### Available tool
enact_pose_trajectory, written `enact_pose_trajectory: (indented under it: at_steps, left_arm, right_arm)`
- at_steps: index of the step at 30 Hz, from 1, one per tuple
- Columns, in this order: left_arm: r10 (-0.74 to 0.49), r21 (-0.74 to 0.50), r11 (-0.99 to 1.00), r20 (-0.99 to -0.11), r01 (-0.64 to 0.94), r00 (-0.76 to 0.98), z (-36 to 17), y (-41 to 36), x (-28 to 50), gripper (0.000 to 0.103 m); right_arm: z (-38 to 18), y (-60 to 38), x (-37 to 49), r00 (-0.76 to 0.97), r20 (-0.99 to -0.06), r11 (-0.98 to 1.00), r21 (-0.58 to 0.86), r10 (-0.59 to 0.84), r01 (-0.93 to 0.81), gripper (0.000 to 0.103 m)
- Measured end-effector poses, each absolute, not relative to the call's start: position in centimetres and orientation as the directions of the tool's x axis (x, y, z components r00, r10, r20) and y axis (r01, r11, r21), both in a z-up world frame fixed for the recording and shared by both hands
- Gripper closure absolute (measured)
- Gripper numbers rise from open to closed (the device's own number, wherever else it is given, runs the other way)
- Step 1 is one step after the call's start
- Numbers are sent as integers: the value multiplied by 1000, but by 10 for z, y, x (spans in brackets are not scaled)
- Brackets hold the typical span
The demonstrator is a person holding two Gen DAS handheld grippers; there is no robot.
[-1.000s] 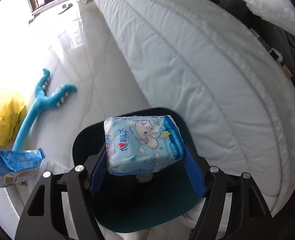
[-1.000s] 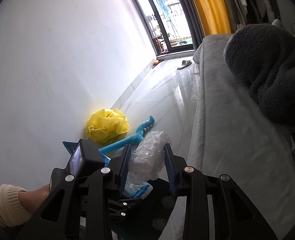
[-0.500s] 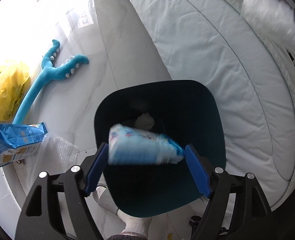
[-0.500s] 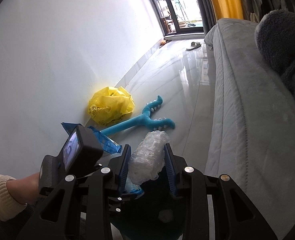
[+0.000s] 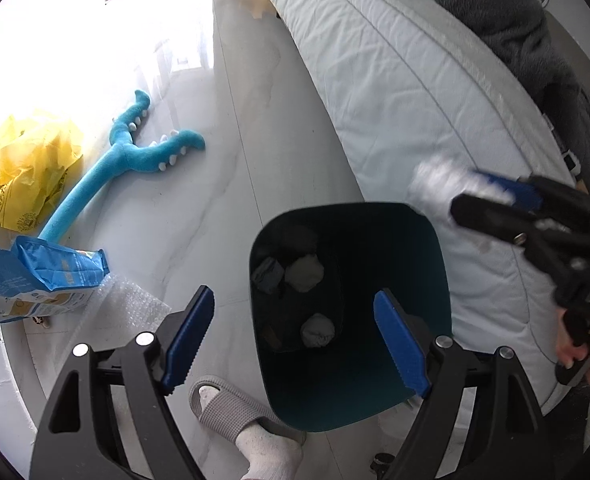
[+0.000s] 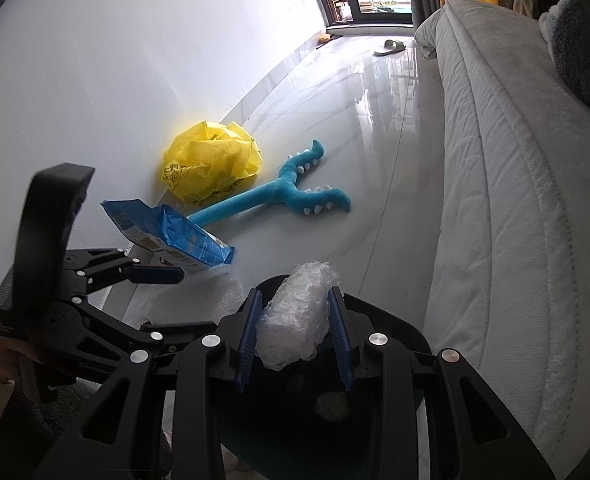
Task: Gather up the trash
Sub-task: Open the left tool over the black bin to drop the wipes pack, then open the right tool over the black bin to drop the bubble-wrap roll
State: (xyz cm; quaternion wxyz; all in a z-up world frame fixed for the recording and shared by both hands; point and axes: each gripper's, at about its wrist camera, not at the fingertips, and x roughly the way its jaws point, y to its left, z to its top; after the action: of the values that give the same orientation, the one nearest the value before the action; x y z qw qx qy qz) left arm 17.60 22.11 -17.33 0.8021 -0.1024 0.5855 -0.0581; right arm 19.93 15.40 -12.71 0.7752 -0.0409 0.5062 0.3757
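A wad of bubble wrap (image 6: 297, 316) is being clenched between the pads of the right gripper (image 6: 295, 332), directly above the dark bin (image 5: 435, 248); its long axis is running away from the gripper, tip tilted toward the blue plush toy (image 6: 291, 192) beyond the bin. The left gripper (image 5: 295, 340) is being held released and empty over the bin's near rim. A blue packet (image 5: 43, 280) is lying left of the bin.
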Motion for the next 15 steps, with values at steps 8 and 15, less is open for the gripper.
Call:
enact_pose_trajectory:
  at_steps: [8, 15]
  left_arm:
    - [-207, -248, 968, -875, -38, 437, -143, 239, 173, 23]
    - [-199, -252, 967, -830, -32, 521, -122, 243, 169, 28]
  right_arm:
    - [-154, 169, 197, 159, -852, 720, 306, 499, -623, 69]
    - [-173, 182, 190, 119, -884, 714, 279, 452, -642, 68]
